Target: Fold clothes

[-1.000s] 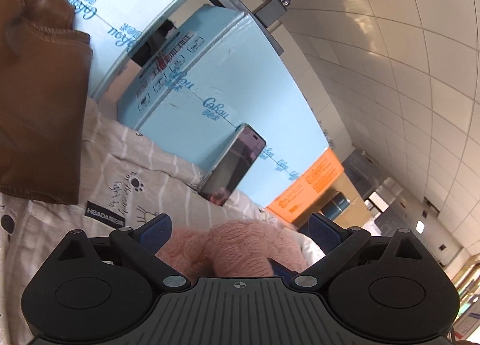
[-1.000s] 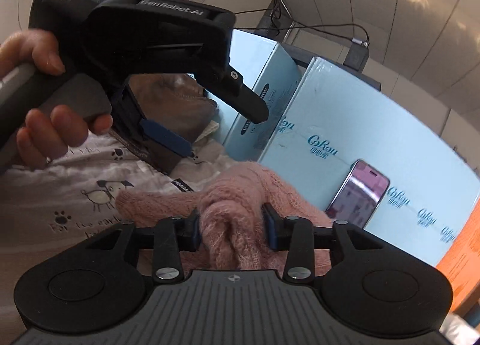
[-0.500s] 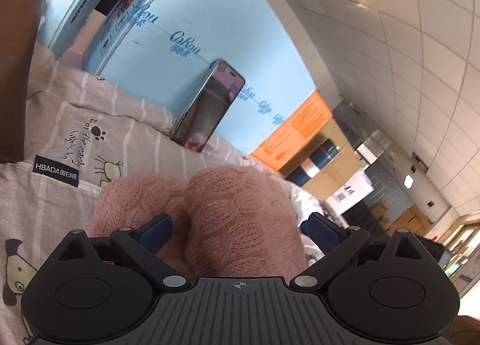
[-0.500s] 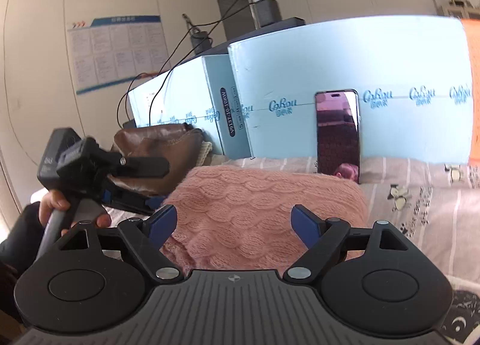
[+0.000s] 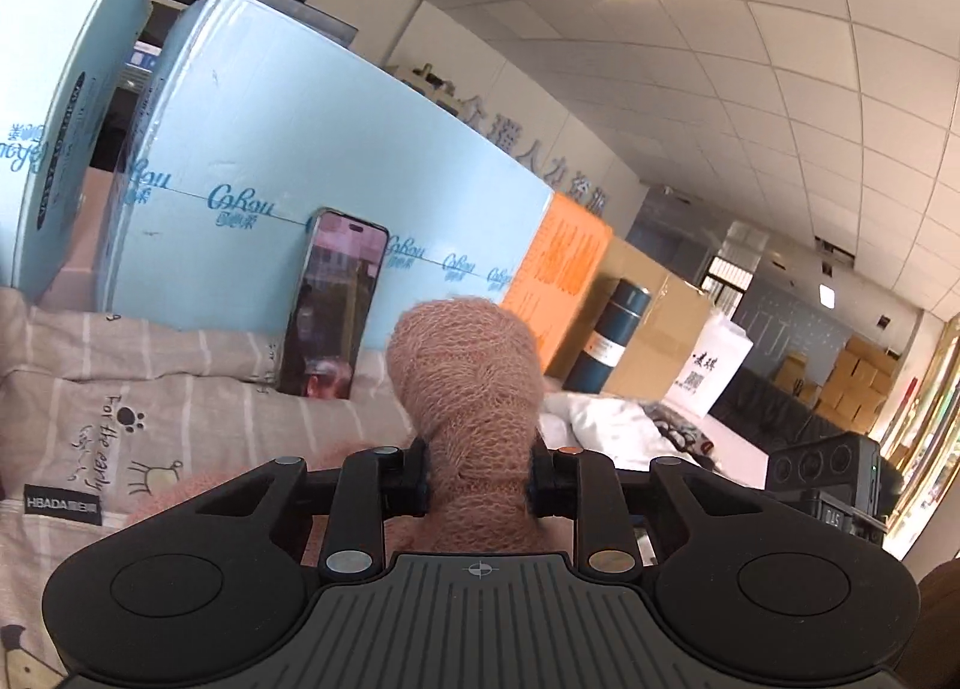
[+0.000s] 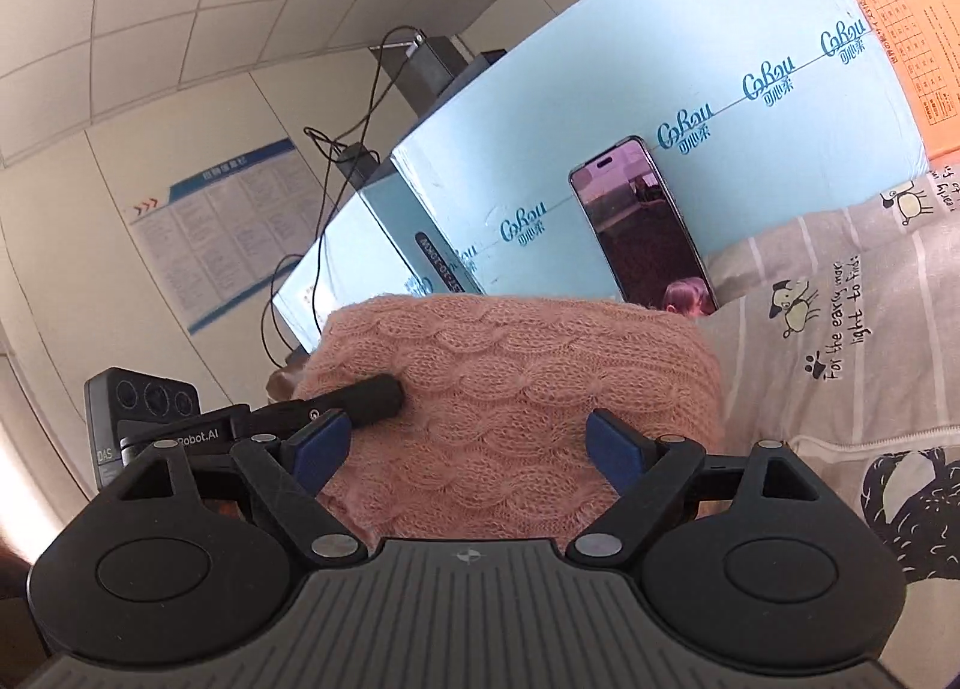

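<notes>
A fuzzy pink cable-knit sweater (image 5: pixel 468 389) sits bunched on a striped grey cartoon-print bedsheet (image 5: pixel 150 407), its gathered edge clamped between the left gripper (image 5: pixel 478 488) fingers and rising toward twelve o'clock. The right gripper (image 6: pixel 465 443) hovers spread wide, grasping nothing, the knit filling the gap. A black smartphone (image 6: pixel 645 227) leans at one o'clock; a lopsided one-sided lift could drag the fold askew or topple it.

Left gripper (image 5: pixel 478 485): jaws closed tight, pinching a bunched fold of the pink sweater (image 5: pixel 474 389), pointing roughly level. Right gripper (image 6: pixel 468 443): jaws spread wide, nothing clamped, hovering over the sweater, tilted. Left gripper sits just beside the right's left finger.
</notes>
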`<state>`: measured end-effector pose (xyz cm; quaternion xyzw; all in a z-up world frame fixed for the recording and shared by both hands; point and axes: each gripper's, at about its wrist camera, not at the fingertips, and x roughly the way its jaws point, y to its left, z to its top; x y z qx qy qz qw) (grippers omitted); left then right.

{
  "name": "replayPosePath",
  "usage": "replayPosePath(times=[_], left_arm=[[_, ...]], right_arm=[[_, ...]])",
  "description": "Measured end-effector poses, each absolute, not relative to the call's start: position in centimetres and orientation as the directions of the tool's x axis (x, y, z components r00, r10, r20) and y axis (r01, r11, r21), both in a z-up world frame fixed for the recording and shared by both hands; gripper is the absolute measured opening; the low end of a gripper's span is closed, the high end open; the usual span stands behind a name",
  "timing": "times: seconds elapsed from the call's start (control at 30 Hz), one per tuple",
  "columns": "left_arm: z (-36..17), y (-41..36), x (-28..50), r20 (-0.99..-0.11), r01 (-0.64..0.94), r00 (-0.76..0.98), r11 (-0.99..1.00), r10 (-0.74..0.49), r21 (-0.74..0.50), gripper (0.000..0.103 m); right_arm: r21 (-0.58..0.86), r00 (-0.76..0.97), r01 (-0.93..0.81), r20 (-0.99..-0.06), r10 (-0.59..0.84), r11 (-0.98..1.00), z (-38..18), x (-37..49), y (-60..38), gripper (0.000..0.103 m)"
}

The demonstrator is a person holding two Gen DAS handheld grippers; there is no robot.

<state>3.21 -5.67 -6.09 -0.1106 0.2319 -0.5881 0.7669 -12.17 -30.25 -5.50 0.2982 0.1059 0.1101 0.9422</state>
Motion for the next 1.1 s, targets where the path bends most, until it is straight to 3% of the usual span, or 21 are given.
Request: replayPosePath(times=[0.07,0.2,0.33,0.5,0.77,0.83,0.9,0.97,1.07,1.1], left_arm=[[-7.1,-4.7,4.8,-0.247,0.804,0.217,0.317,-0.944,-0.503,0.024],[-10.1,-3.5,6.9,-0.375,0.699,0.28,0.455,-0.884,-0.552,0.025],[-10.2,-3.5,6.6,-0.382,0.721,0.307,0.475,-0.872,-0.504,0.029],[-9.3,-2.9,5.8,-0.337,0.759,0.347,0.473,-0.875,-0.447,0.029],[-10.0,-3.2,6.2,-0.436,0.713,0.431,0.594,-0.79,-0.372,0.031],[-10.0,-3.1,6.1,-0.427,0.711,0.448,0.602,-0.786,-0.363,0.038],[-9.8,-2.5,6.2,-0.396,0.696,0.471,0.608,-0.788,-0.382,0.06],[-9.5,-1.4,6.3,-0.345,0.672,0.499,0.606,-0.795,-0.425,0.074],[-9.2,-0.5,6.7,-0.324,0.64,0.527,0.618,-0.786,-0.456,0.082],[-9.4,-0.7,6.9,-0.358,0.626,0.535,0.644,-0.765,-0.439,0.082]], right_arm=[[0.596,0.955,-0.158,-0.111,0.275,0.788,-5.4,-12.4,-30.5,0.086],[0.608,0.944,-0.153,-0.143,0.297,0.779,-5.6,-11.8,-30.5,0.086],[0.619,0.933,-0.145,-0.174,0.314,0.772,-6.0,-11.4,-30.4,0.086],[0.631,0.929,-0.198,-0.125,0.349,0.75,-6.0,-11.8,-30.5,0.086],[0.626,0.901,-0.26,-0.117,0.418,0.735,-5.9,-11.9,-29.9,0.086],[0.626,0.897,-0.262,-0.122,0.424,0.734,-6.0,-11.8,-29.8,0.086],[0.626,0.896,-0.263,-0.123,0.426,0.734,-6.0,-11.8,-29.8,0.086],[0.628,0.897,-0.277,-0.103,0.431,0.727,-6.0,-12.0,-29.8,0.086],[0.643,0.884,-0.338,-0.033,0.467,0.687,-6.0,-12.4,-30.0,0.086],[0.65,0.881,-0.343,-0.028,0.472,0.679,-6.0,-12.3,-30.0,0.086]])
